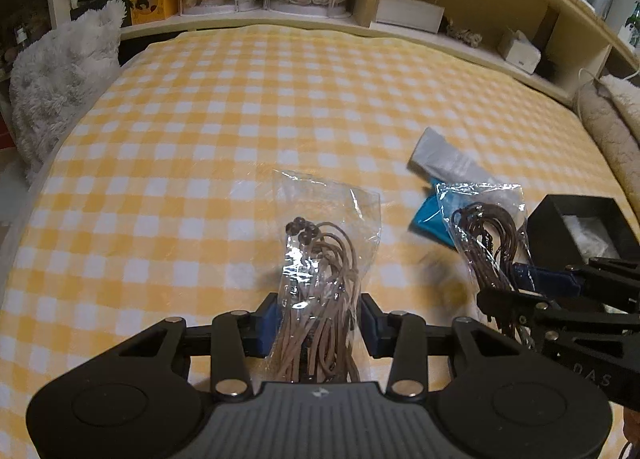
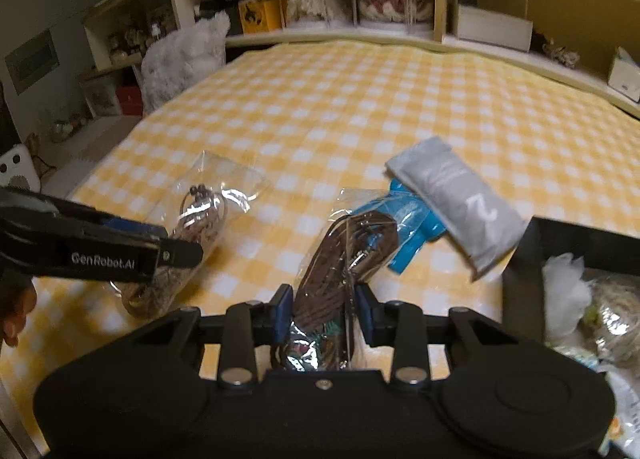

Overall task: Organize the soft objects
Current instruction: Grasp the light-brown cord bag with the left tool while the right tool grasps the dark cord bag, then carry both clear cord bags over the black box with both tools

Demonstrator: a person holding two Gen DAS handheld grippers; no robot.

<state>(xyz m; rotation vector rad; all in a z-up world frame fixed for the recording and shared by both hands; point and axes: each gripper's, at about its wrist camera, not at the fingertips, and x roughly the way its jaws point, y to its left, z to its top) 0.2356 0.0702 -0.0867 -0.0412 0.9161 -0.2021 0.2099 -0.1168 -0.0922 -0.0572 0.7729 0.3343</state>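
Left gripper [image 1: 318,323] pinched the tan cord bag [image 1: 320,271]; right gripper [image 2: 322,313] pinched the dark cord bag [image 2: 340,255], both near the bed's [image 1: 200,119] front edge. Grey pouch [image 2: 460,203] & blue pack [image 2: 412,235] lay unsorted beside the black box [image 2: 520,283], approx. early stage.

left gripper [image 1: 319,323] squeezes bag of tan cords [image 1: 320,271]; right gripper [image 1: 516,283] right of it pinches bag of brown cords [image 1: 490,235]; black box [image 1: 580,227] farther right
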